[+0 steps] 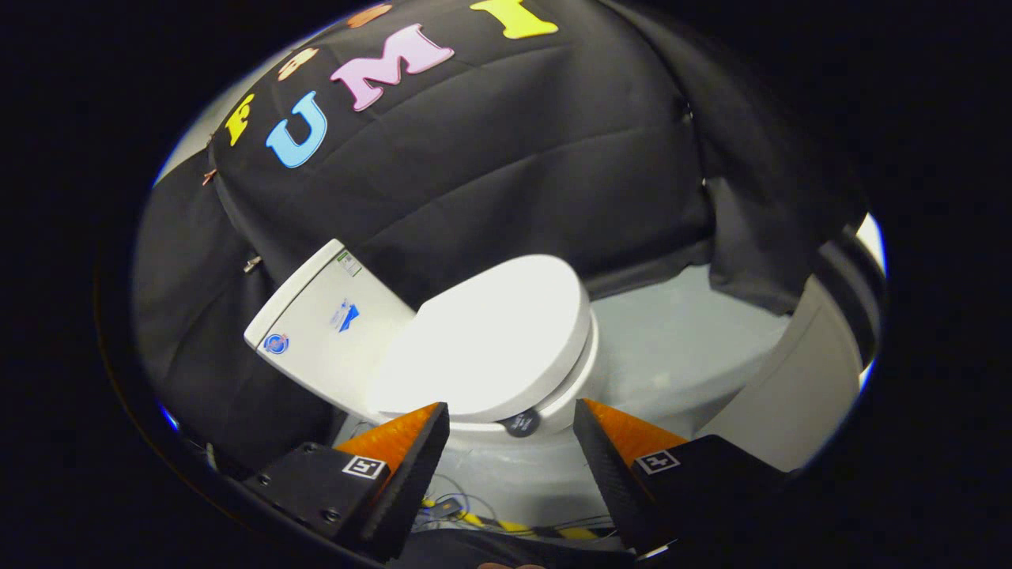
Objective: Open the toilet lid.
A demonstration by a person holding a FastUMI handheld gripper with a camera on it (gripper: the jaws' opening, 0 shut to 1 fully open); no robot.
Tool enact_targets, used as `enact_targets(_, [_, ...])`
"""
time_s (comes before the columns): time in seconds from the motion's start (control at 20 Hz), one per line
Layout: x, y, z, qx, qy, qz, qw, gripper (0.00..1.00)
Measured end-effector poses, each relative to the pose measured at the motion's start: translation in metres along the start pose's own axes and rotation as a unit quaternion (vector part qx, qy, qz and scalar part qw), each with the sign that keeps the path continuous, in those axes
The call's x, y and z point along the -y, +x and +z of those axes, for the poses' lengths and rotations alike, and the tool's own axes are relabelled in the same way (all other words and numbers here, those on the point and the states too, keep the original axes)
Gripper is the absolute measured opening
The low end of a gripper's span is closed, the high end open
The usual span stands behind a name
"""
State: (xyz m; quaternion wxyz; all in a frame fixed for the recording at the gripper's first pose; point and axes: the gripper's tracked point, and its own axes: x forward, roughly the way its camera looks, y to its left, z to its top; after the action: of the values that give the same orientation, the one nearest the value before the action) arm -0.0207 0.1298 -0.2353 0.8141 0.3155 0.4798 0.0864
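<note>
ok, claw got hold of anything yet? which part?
Nothing held. The claw is open, its fingers spread apart just short of the closed toilet lid, whose front edge sits between and beyond them, untouched.

Dim booth, overhead light glares on toilet lid [490,332] — heavy fisheye warp, edges perhaps blurred.
</note>
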Motion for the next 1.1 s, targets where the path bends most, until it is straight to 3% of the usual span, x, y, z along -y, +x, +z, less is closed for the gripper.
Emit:
enact_targets(0.25, [0.029, 0.052, -0.045, -0.078, 0.061, -0.016, 0.995, 0.97])
enact_targets(0.4, [0.015, 0.068, -0.060, -0.118, 0.118, 0.012, 0.986, 0.96])
enact_targets(0.6, [0.016, 0.100, -0.067, -0.134, 0.124, 0.003, 0.983, 0.96])
enact_targets(0.8, [0.031, 0.110, -0.077, -0.144, 0.077, -0.021, 0.986, 0.67])
enact_targets(0.85, [0.038, 0.112, -0.080, -0.145, 0.067, -0.036, 0.987, 0.52])
enact_targets(0.95, [0.035, 0.109, -0.075, -0.148, 0.108, -0.020, 0.983, 0.24])
enact_targets(1.1, [0.032, 0.110, -0.075, -0.159, 0.128, 0.020, 0.979, 0.23])
